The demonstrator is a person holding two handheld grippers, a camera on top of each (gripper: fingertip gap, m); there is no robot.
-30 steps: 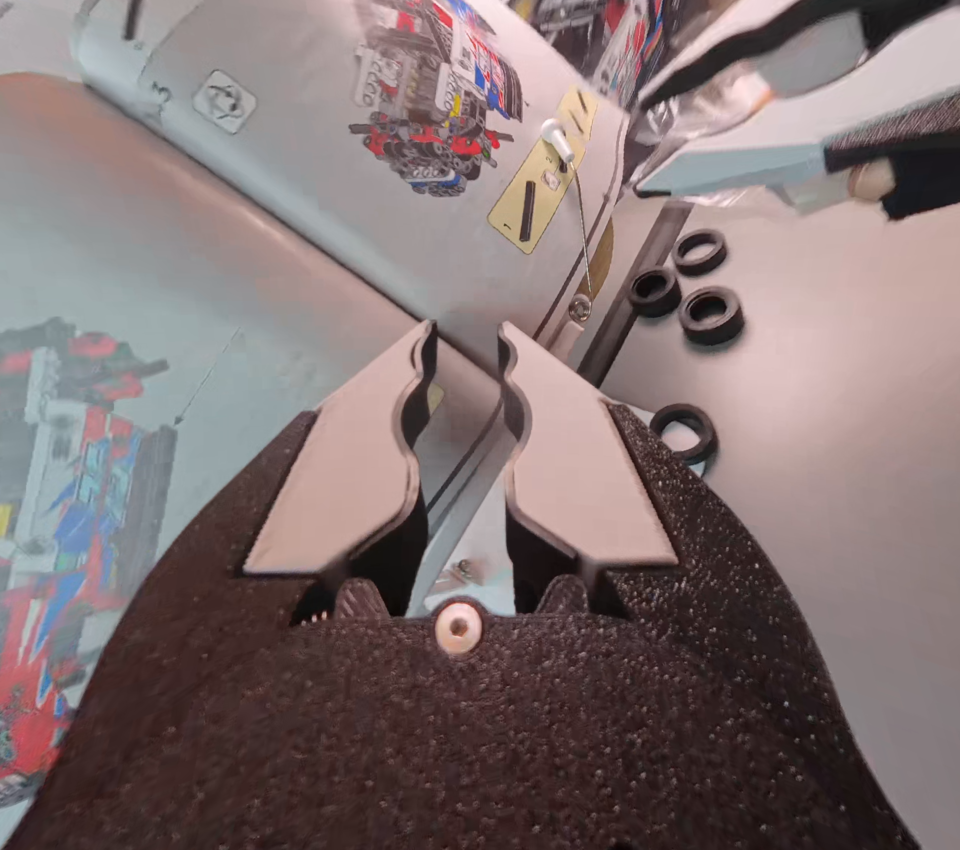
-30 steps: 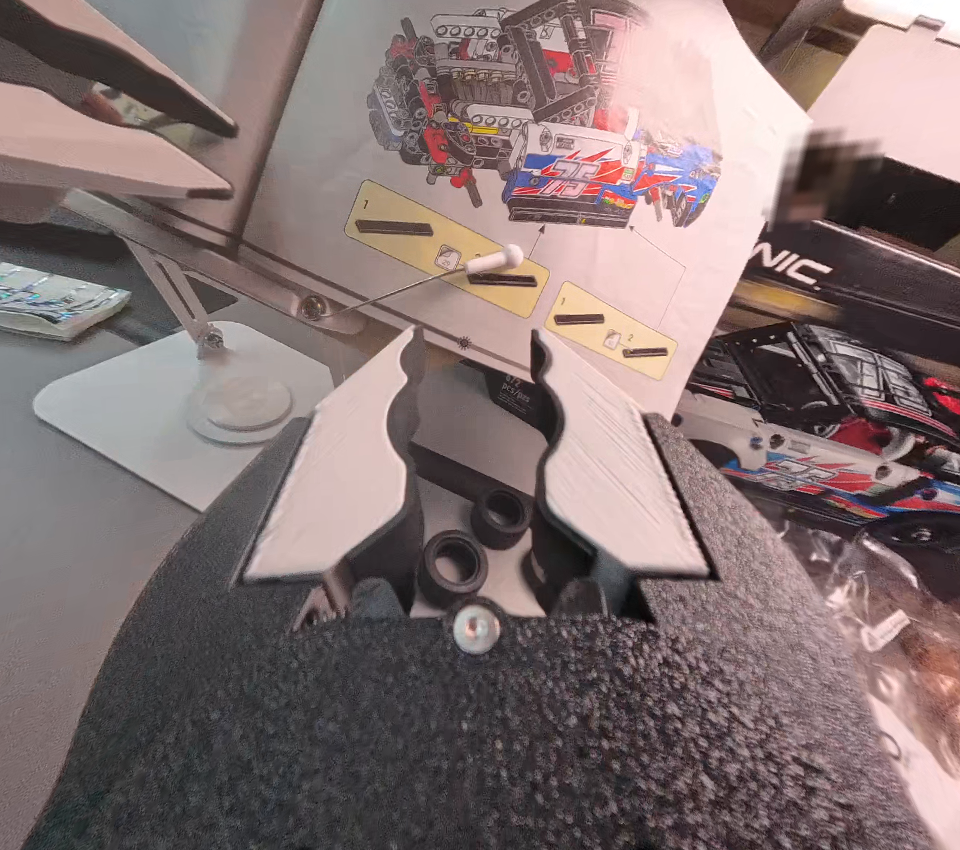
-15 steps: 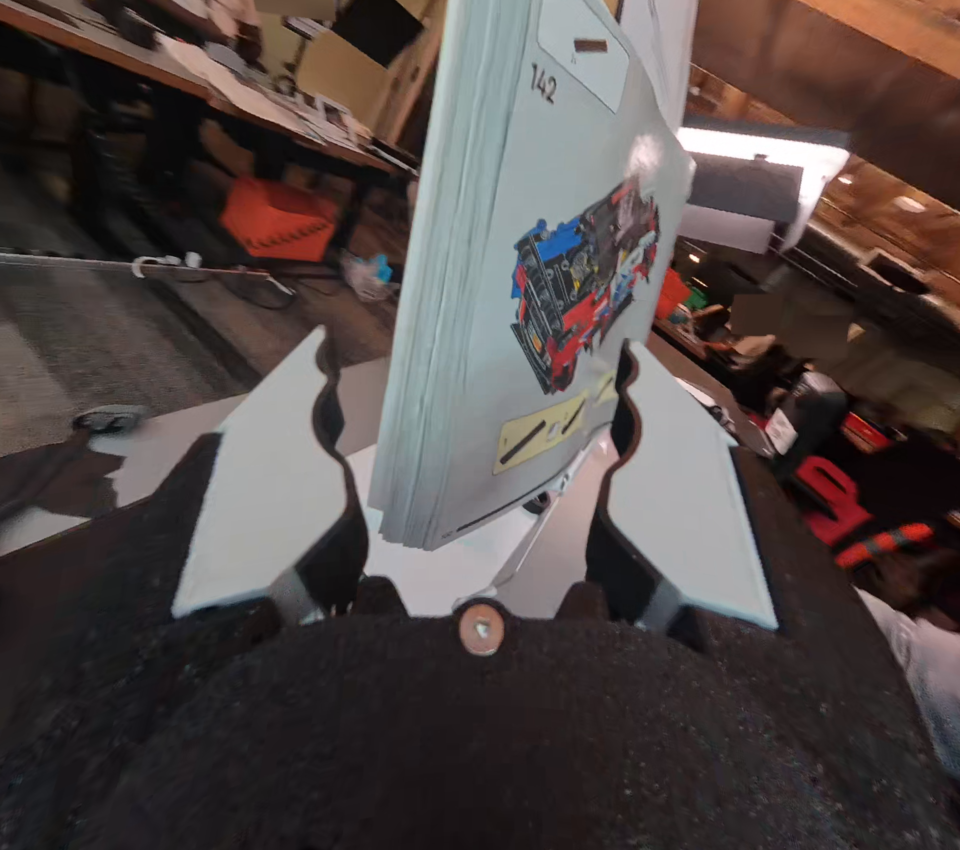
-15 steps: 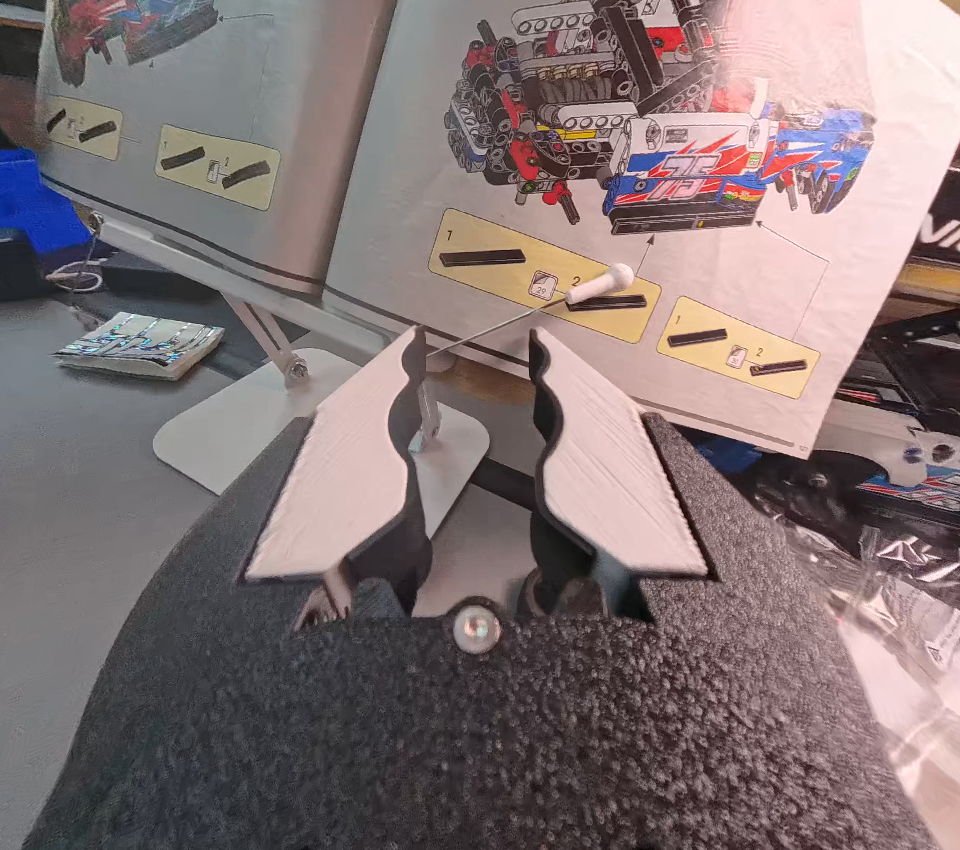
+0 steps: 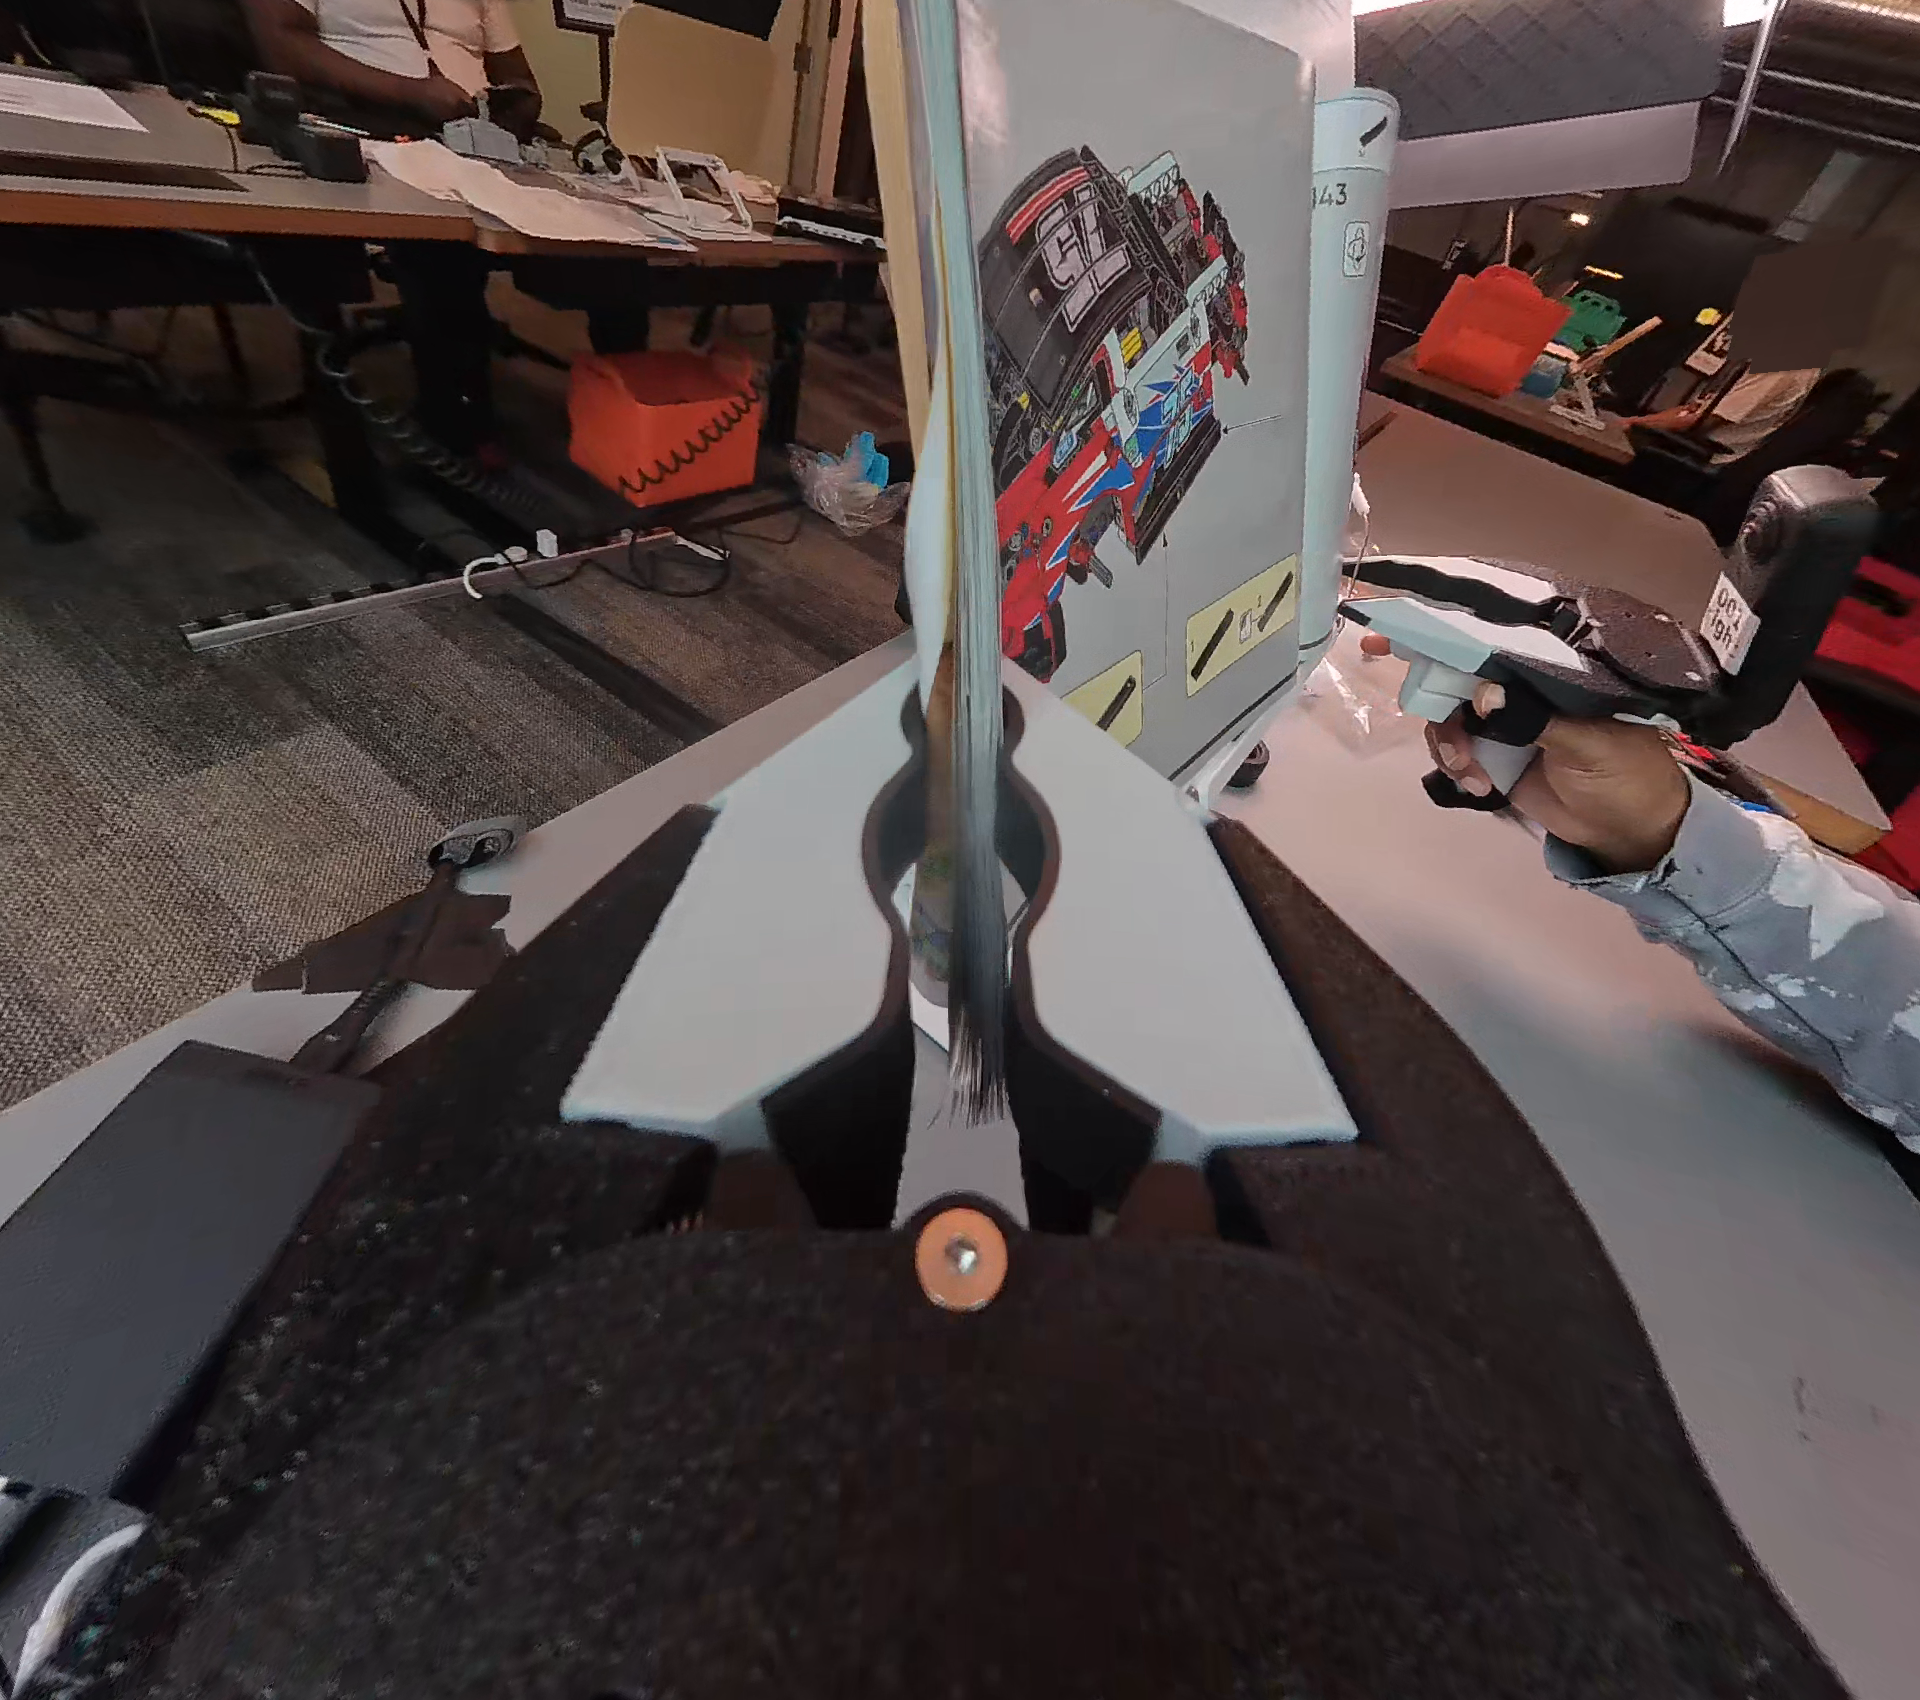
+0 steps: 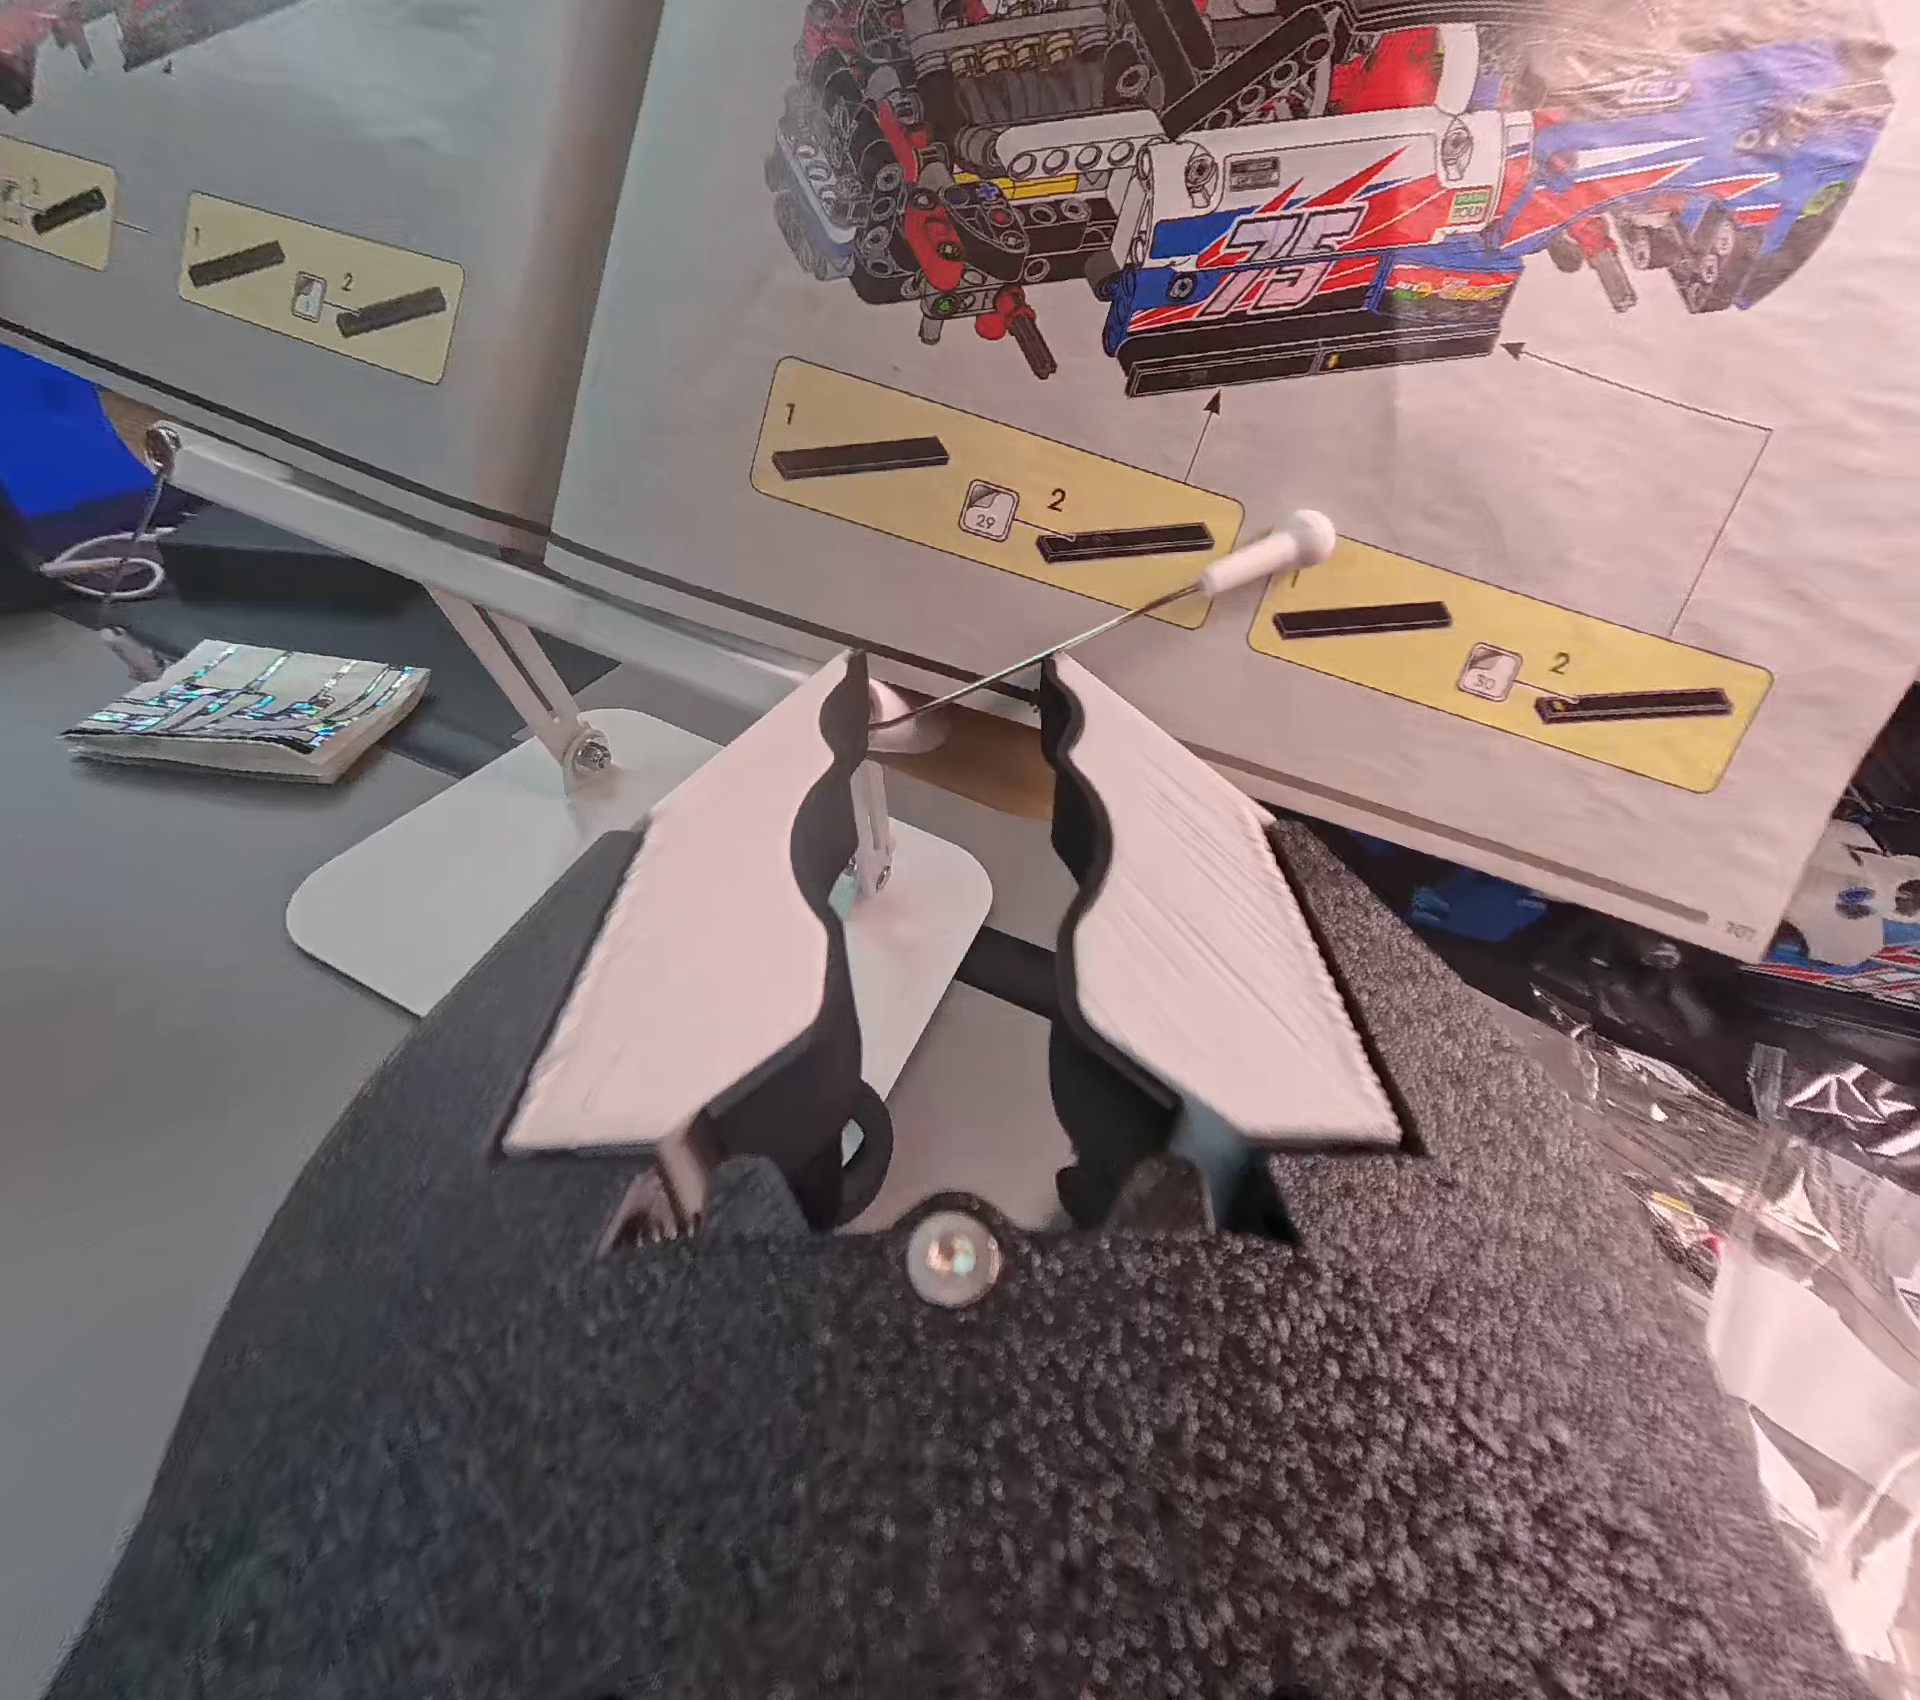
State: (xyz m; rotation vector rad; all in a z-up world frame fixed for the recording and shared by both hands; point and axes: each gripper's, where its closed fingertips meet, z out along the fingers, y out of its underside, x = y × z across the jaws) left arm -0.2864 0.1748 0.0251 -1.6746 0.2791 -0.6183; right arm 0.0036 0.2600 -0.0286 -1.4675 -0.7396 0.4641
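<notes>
Left hand-held gripper (image 5: 961,715) clamped on the edge of an instruction booklet (image 5: 1143,362); right hand-held gripper (image 6: 951,674) released, holding nothing.

The booklet stood open and upright on a white book stand (image 6: 436,902) on the grey surface (image 5: 1558,1131), its page stack pinched edge-on between the left fingers (image 5: 748,954). The right gripper's jaws were apart just below the open page, near the stand's wire page holder (image 6: 1262,554). A small glittery pad (image 6: 249,710) lay left of the stand; clear plastic bags (image 6: 1818,1235) lay right.
</notes>
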